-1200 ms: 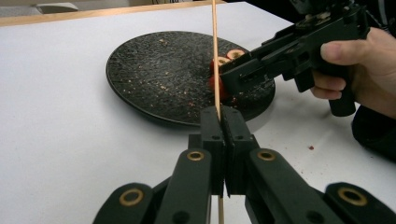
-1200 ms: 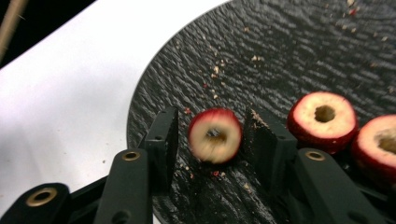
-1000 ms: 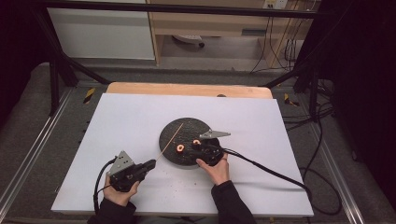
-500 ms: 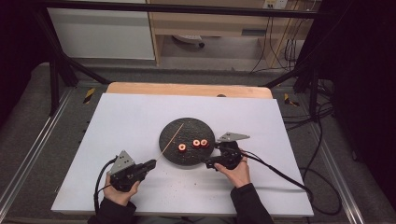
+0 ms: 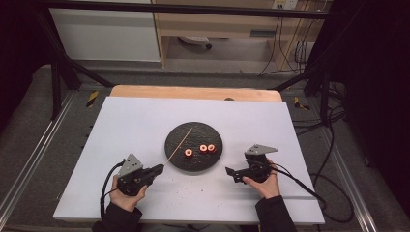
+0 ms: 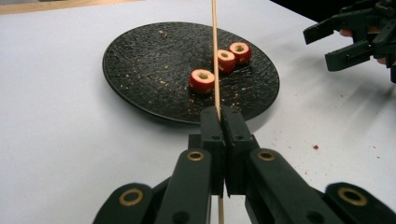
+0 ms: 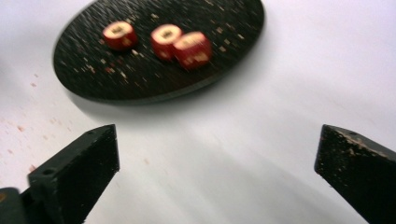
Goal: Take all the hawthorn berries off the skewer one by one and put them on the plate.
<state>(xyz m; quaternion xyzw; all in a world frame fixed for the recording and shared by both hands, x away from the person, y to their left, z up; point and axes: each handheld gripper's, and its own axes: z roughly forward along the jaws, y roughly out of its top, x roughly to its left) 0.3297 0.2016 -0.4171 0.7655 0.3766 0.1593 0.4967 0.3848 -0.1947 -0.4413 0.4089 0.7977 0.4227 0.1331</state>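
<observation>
Left tongs (image 6: pixel 219 122) are pinching a thin wooden skewer (image 6: pixel 215 46) that is reaching over the black plate (image 5: pixel 176 140), while the right tongs (image 5: pixel 231 173) are hovering wide open and empty just right of it. Three cored red fruit rings (image 6: pixel 202 80) are lying on that plate. Threading them probably calls for lining each hole with the skewer tip while the free tongs are steadying the ring. Crumbs are dotting the white bench (image 5: pixel 125 121); cables are trailing across the dim floor.
</observation>
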